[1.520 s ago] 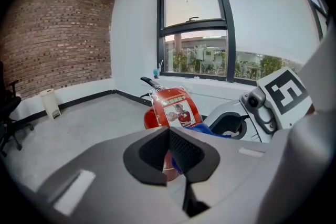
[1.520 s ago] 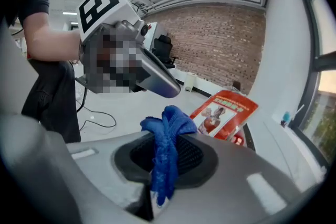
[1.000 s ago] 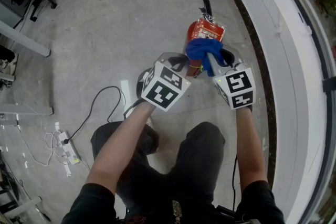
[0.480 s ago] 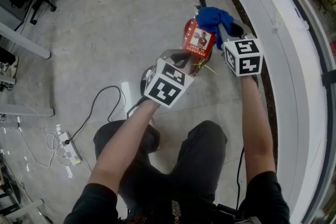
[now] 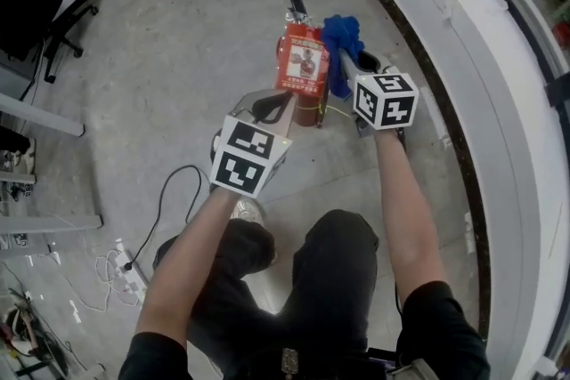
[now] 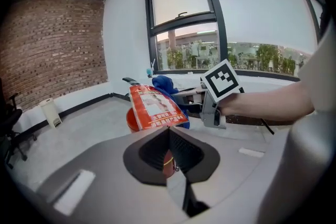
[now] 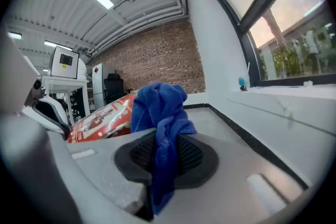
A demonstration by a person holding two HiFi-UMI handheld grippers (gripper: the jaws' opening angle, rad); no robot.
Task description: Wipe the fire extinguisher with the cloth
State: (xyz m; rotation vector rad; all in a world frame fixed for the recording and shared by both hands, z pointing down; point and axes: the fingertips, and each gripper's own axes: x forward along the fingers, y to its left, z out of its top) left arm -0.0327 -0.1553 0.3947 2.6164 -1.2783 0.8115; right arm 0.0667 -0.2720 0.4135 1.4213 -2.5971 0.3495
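The red fire extinguisher stands on the grey floor, with a red picture label on its side and a black handle on top. My right gripper is shut on the bunched blue cloth, which presses against the extinguisher's right side near the top. In the right gripper view the cloth hangs down between the jaws of that gripper, and the extinguisher lies to the left. My left gripper is shut at the lower body. The left gripper view shows its closed tips against the red extinguisher; a pinch cannot be made out.
A curved white ledge with a dark edge runs along the right, close behind the extinguisher. A black cable and a power strip lie on the floor at the left. An office chair stands far left. The person's legs are below the grippers.
My right gripper has carried the cloth from the extinguisher's near side over its top to its far right side, rolling as it went. The left gripper has stayed at the lower body.
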